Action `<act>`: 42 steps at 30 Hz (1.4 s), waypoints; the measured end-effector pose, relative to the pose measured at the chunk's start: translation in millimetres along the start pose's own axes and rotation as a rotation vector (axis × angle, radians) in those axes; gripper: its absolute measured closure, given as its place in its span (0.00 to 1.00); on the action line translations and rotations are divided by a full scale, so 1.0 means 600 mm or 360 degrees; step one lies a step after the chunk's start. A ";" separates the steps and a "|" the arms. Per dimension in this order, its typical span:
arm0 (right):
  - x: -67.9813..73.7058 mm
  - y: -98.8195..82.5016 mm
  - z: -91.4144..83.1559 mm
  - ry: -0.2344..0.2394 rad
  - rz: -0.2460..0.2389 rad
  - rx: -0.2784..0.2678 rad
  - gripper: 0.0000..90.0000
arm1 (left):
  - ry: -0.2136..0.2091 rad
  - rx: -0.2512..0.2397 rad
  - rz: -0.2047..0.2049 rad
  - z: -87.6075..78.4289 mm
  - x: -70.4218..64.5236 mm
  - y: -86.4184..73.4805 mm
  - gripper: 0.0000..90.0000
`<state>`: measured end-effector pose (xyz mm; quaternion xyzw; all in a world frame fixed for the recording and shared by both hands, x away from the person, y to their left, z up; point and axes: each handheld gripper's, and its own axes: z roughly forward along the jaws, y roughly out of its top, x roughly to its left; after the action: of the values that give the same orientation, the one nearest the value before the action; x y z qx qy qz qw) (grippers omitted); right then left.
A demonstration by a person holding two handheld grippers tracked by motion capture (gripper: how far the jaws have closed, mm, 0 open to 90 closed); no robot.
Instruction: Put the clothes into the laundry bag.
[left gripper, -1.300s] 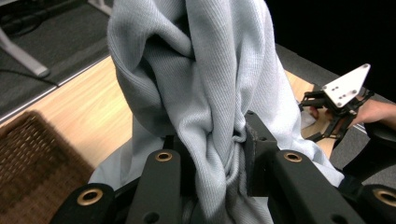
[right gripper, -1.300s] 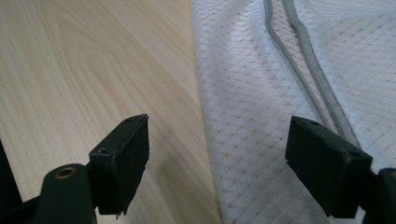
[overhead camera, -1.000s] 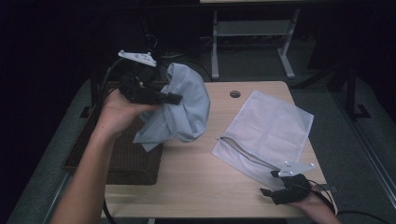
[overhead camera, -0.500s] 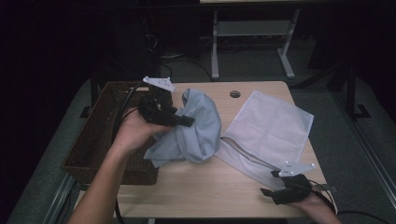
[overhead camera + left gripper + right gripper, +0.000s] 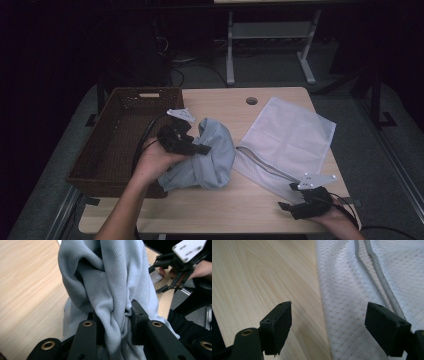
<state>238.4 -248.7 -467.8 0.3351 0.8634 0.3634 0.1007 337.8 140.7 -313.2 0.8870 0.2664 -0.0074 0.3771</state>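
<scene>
Table [image 5: 220, 210]: one garment [image 5: 210, 157]; one mesh bag [image 5: 290, 137].

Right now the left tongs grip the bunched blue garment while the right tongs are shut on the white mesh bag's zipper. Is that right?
Not quite. The right gripper view shows the right tongs open over the mesh bag, gripping nothing. The left tongs do grip the blue garment.

The bunched grey cloth [image 5: 205, 157] hides the left tool's [image 5: 198, 149] tips and part of the white mesh bag's [image 5: 290, 137] zip edge. Darkness behind the worktop [image 5: 220, 205] swallows detail there.
</scene>
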 end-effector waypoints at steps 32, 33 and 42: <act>-0.133 0.122 0.086 0.0018 -0.0105 -0.0014 0.58 | -0.0067 0.0081 -0.0072 0.088 0.023 -0.044 0.79; -0.132 0.120 0.088 0.0026 -0.0122 0.0009 0.58 | -0.0067 0.0081 -0.0073 0.088 0.023 -0.044 0.79; -0.125 0.114 0.101 0.0048 -0.0189 0.0067 0.65 | -0.0065 0.0090 -0.0065 0.089 0.021 -0.044 0.79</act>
<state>354.9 -228.4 -468.6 0.2797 0.8908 0.3434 0.1020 346.4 125.7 -371.8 0.8914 0.2764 -0.0408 0.3569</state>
